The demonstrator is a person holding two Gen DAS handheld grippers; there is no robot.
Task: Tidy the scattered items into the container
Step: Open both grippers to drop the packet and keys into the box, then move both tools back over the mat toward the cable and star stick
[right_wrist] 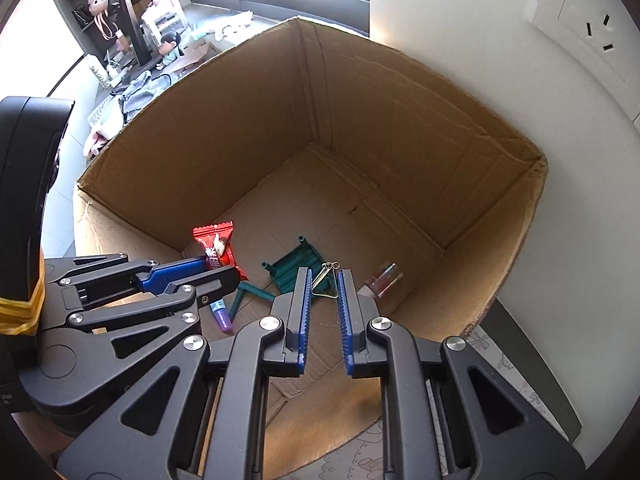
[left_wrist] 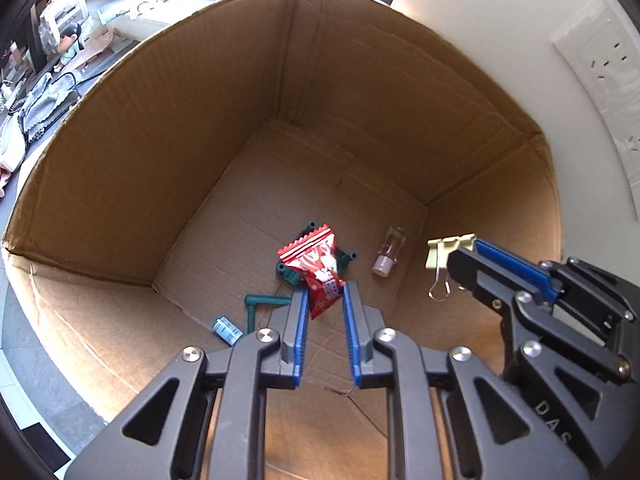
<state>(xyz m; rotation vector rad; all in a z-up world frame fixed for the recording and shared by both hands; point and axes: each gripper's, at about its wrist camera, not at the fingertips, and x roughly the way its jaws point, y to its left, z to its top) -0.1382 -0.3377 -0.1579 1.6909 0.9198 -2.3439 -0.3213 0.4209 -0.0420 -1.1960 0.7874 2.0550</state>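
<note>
Both grippers hang over an open cardboard box (left_wrist: 168, 128), also in the right wrist view (right_wrist: 400, 120). My left gripper (left_wrist: 326, 286) is shut on a red snack packet (left_wrist: 316, 268), seen from the right wrist view too (right_wrist: 216, 248). My right gripper (right_wrist: 323, 274) is shut on a cream binder clip (left_wrist: 444, 254); its wire handles (right_wrist: 326, 276) show between the fingers. On the box floor lie a green plastic frame (right_wrist: 294, 270), a green L-shaped piece (left_wrist: 260, 306), a small clear bottle (left_wrist: 390, 252) and a small blue-labelled tube (left_wrist: 226, 330).
A white wall with sockets (right_wrist: 600, 36) stands right of the box. A cluttered desk with cloth and toys (right_wrist: 132, 60) lies behind it at the left. A patterned cloth (right_wrist: 500, 364) lies under the box's near right corner.
</note>
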